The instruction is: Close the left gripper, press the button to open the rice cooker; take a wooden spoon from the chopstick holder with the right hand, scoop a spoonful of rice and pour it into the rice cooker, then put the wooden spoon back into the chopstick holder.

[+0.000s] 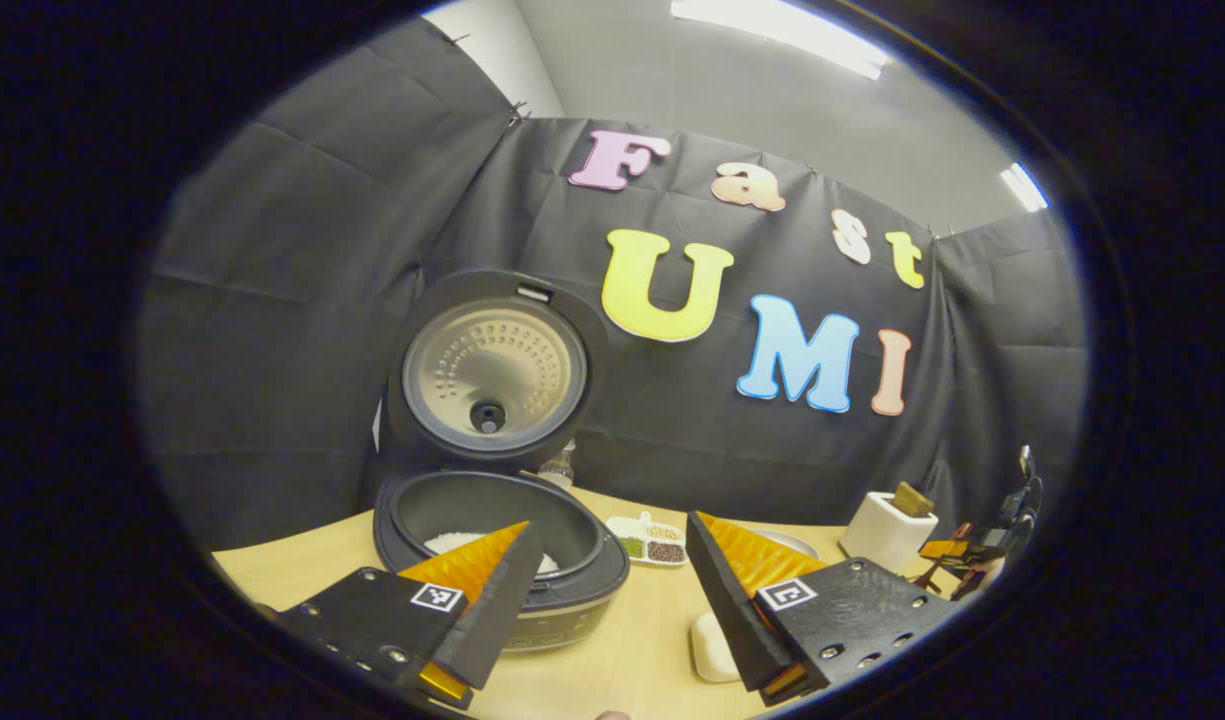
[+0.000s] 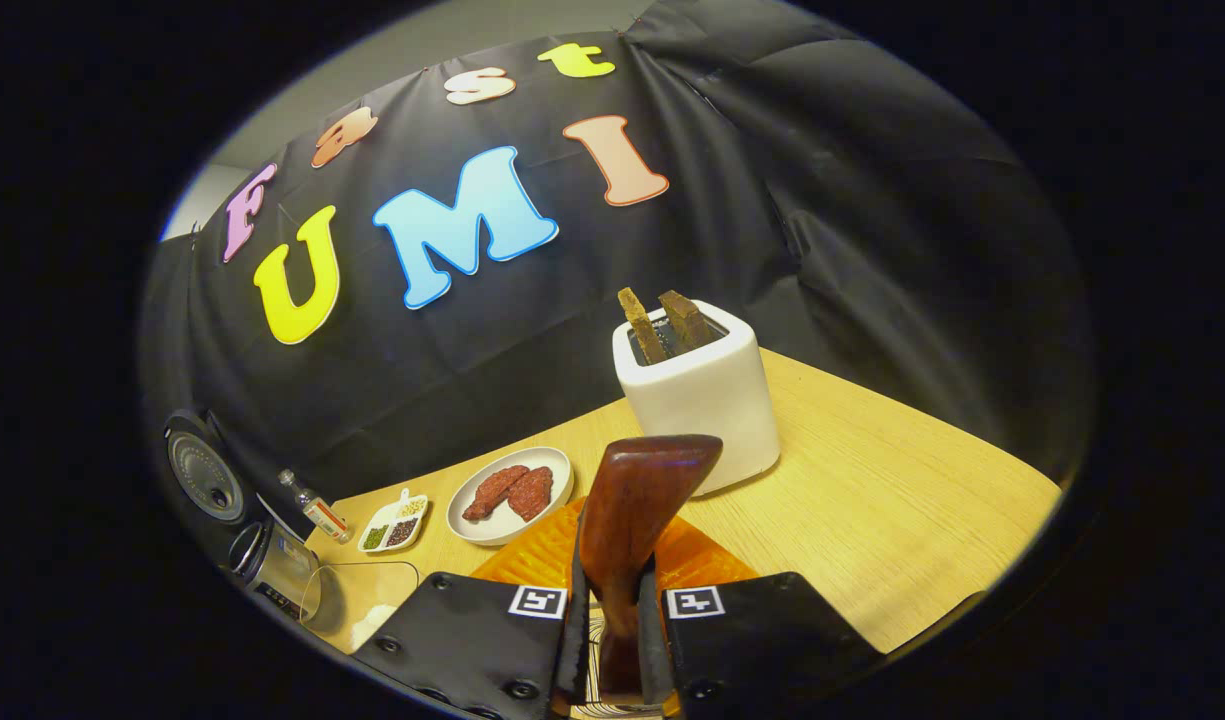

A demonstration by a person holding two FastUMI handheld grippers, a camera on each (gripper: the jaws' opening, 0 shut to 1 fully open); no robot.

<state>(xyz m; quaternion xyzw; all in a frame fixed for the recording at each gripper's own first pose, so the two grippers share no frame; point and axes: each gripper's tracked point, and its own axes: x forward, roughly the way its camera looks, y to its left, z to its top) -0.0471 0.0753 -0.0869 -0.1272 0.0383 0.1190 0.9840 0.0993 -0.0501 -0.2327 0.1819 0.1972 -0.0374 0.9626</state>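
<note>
The black rice cooker point(image 1: 492, 520) stands open with its lid point(image 1: 487, 375) raised, and white rice lies in its pot. My left gripper point(image 1: 612, 560) hovers open in front of it with nothing between its fingers. The white chopstick holder point(image 2: 697, 395) stands just beyond my right gripper point(image 2: 614, 595), with two wooden utensils sticking out of it. The right gripper is shut on the handle of a dark wooden spoon point(image 2: 637, 500), whose bowl points up toward the holder. In the left gripper view the holder point(image 1: 887, 530) sits at the far right, with the right gripper point(image 1: 977, 555) beside it.
A plate of reddish-brown food point(image 2: 512, 495), a small divided dish of grains point(image 2: 394, 525) and a little bottle point(image 2: 314, 510) sit between holder and cooker point(image 2: 257, 560). A clear container with rice point(image 2: 362, 600) stands near the cooker. The table's edge point(image 2: 972, 590) runs close on the right.
</note>
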